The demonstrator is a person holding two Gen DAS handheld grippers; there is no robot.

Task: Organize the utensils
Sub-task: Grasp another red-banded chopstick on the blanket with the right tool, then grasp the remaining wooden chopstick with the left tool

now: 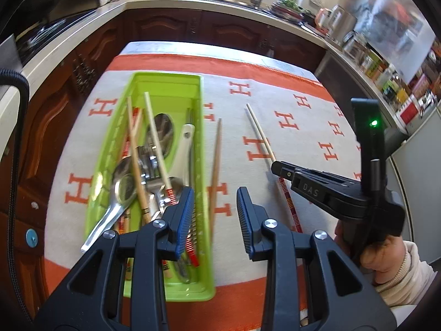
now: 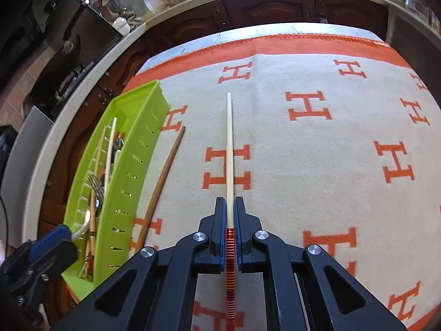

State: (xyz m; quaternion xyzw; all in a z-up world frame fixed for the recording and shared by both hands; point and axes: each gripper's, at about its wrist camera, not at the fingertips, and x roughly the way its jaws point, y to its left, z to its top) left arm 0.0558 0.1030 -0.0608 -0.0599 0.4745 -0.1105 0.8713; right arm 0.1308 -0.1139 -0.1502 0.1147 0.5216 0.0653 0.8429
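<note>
I had the right gripper clamped on the pale chopstick, tip running ahead of the fingers, ready for the green tray off to their left, while my left gripper hung half-open, empty, beside the brown chopstick.

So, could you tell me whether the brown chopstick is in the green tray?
Out: the brown chopstick lies on the cloth beside the green tray.

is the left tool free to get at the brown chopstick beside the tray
Probably yes. The left tool is open and holds nothing, and the brown chopstick lies bare on the cloth just right of the green tray, directly ahead. The right tool is off to the side.
</note>
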